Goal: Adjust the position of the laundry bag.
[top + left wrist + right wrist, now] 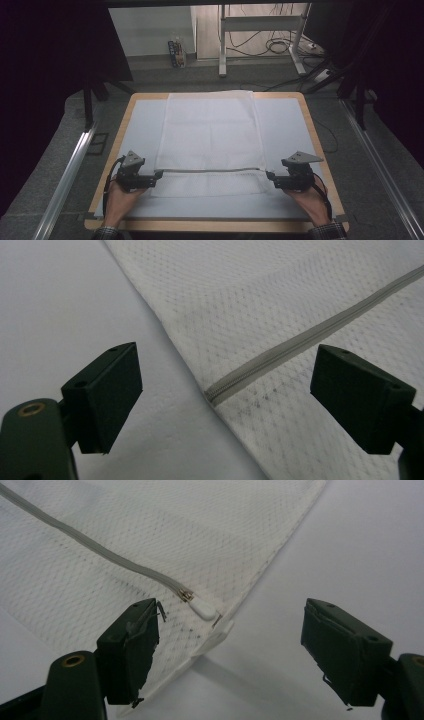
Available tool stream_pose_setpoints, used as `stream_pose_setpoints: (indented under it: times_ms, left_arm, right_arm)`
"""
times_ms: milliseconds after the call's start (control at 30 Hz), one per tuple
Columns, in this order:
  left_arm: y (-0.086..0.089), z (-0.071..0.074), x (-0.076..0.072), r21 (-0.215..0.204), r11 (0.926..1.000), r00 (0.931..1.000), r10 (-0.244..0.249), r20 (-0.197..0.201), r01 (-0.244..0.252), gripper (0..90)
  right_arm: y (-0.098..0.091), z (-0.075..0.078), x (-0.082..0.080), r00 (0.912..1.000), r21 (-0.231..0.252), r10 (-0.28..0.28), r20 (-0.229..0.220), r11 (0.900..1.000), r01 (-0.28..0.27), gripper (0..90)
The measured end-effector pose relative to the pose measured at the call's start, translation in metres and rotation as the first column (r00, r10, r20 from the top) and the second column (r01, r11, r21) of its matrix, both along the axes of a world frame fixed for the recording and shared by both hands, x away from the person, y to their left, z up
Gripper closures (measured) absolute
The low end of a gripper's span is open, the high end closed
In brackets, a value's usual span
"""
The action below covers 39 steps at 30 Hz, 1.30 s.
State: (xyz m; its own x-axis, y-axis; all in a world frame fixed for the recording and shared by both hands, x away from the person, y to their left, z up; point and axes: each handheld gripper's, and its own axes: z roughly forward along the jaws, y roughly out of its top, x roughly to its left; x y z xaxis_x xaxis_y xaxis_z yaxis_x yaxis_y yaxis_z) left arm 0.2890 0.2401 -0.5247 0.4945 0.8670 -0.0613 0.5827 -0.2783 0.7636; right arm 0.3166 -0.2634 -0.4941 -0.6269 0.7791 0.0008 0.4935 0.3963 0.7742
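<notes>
Between both tools (159,173) (270,175) lies a zippered mesh bag (210,135).

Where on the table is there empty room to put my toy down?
Bare strips of the table lie each side of the white mesh bag, between it and the wooden edges, and in front, toward the person. It is crowded at the bag's near corners, where the left hand-held gripper and right hand-held gripper sit by the zipper.

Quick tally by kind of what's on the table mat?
Mesh zipper bag: 1
Zipper pull: 1
Grippers: 2, left gripper and right gripper, both open at the bag's edges
Total: 4
</notes>
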Motion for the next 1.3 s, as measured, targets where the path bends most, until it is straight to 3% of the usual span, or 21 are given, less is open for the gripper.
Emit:
stream_pose_setpoints:
  times_ms: [200, 400, 567, 800, 1200, 1300]
  left_arm:
    - [-0.003, 0.001, 0.01, 0.015, 0.9998, 0.9999, 0.008, 0.01, -0.008, 16.0]
    - [0.001, 0.003, 0.024, -0.033, 0.9993, 0.9998, 0.014, 0.01, -0.014, 22.9]
    - [0.0, 0.003, 0.033, -0.046, 0.9989, 0.9999, 0.009, 0.005, -0.009, 29.6]
    - [-0.009, -0.001, 0.049, 0.016, 0.9998, 1.0, 0.008, 0.004, -0.008, 37.1]
    - [-0.005, -0.012, 0.06, 0.032, 0.9985, 0.9987, 0.046, -0.023, -0.045, 42.5]
    - [-0.006, -0.014, 0.062, 0.055, 0.9967, 0.9977, 0.061, -0.03, -0.059, 43.1]
  right_arm:
    - [0.005, -0.002, 0.013, 1.0, -0.001, -0.004, -0.008, 1.0, 0.004, 27.7]
    - [0.012, -0.004, 0.026, 0.9999, -0.014, 0.002, -0.017, 0.9999, -0.002, 35.2]
    - [0.017, -0.004, 0.033, 0.9998, -0.025, 0.002, -0.018, 0.9997, -0.002, 41.1]
    - [0.026, -0.006, 0.047, 0.9999, -0.072, -0.004, -0.01, 0.9974, 0.003, 44.7]
    - [0.036, -0.014, 0.066, 0.9996, -0.11, -0.027, -0.013, 0.9936, 0.025, 54.4]
    - [0.037, -0.017, 0.071, 0.9993, -0.113, -0.035, -0.012, 0.993, 0.033, 55.2]
